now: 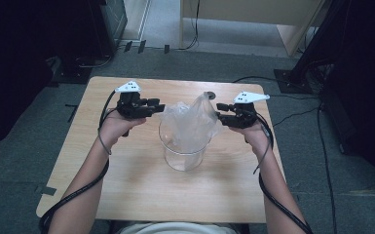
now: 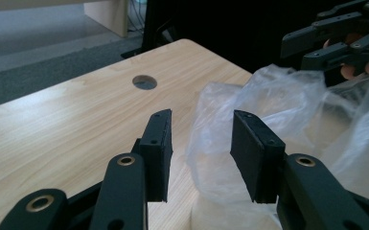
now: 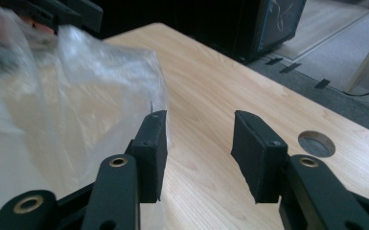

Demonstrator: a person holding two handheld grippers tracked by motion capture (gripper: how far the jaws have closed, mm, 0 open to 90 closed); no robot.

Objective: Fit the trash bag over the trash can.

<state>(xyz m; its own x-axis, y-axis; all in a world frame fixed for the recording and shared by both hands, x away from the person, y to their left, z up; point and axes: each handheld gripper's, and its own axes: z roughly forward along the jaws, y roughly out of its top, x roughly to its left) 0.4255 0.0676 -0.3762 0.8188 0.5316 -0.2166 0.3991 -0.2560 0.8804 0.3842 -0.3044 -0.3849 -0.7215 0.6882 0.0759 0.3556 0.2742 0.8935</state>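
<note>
At the middle of the desk (image 1: 126, 195) stands a clear container (image 1: 183, 155), and a thin see-through plastic bag (image 1: 191, 119) sits in it, its lower part down inside and its upper part standing crumpled above the rim, with one corner poking up toward the far edge. I judge the work to be lining the container with this bag, and it looks partly done: the bag is in, but its mouth is not folded over the rim anywhere that I can see, and the film bunches loosely instead of lying against the wall. My left gripper (image 1: 152, 105) hangs just beside the bag on one side, my right gripper (image 1: 222, 111) just beside it on the other, both pointing inward at it. In the left gripper view the jaws stand apart with nothing pinched; the bag lies beyond them, seen through the gap and behind the right-hand pad, and no pad presses on it. In the right gripper view the jaws are likewise released, with bare desk between them and the film brushing past the outer side of the left-hand pad. So neither side holds the bag now. What remains, by my reckoning, is to take the top edge again on both sides, spread it wide, and pull it down over the rim.
</note>
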